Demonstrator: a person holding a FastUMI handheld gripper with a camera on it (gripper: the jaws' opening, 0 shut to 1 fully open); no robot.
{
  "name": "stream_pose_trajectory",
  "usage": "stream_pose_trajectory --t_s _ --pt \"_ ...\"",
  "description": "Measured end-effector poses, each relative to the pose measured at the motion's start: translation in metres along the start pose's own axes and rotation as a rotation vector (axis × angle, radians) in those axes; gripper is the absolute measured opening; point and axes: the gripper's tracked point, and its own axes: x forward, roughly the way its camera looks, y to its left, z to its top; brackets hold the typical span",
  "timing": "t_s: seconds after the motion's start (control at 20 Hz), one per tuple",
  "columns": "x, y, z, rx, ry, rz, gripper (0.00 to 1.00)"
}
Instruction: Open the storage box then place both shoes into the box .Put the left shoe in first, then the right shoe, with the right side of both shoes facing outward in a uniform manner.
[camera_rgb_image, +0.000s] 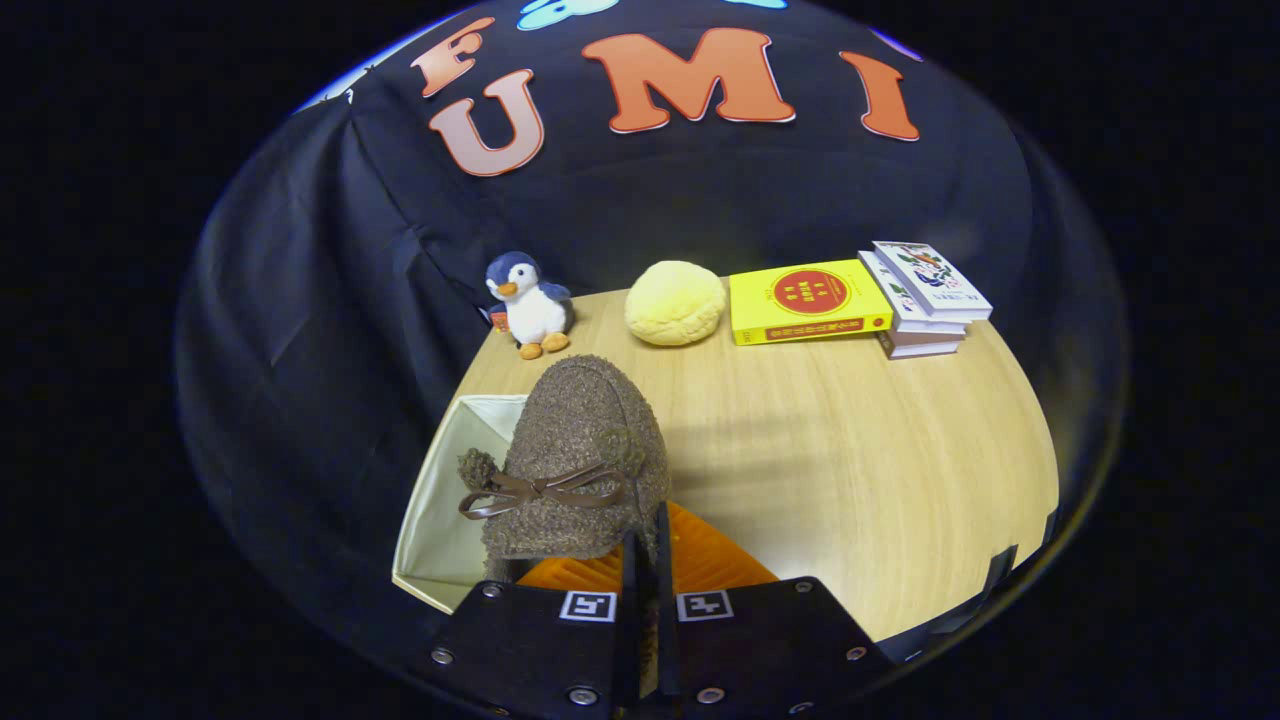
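Shoe held up over the open storage box, gripper jaws clenched on its rim.

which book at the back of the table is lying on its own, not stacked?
The yellow book, flat on the table between the yellow plush ball and the stack of white books. The gripper is shut on the brown shoe.

Dim booth, table brightly lit from above; soft shadow right of shoe; strong fisheye bending at edges.
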Motion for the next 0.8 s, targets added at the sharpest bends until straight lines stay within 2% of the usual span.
stream_pose_trajectory --t_s 0.35,0.5,0.6,0.75,0.8 --pt "0.032 0.053 -0.008 -0.001 0.037 0.01 0.08" --pt "0.046 0.067 -0.025 0.006 0.091 0.027 0.14" --pt "0.049 0.072 -0.033 0.009 0.109 0.034 0.24" --pt "0.042 0.077 -0.02 0.002 0.069 0.06 0.46" --pt "0.037 0.076 -0.013 -0.003 0.051 0.07 0.49"
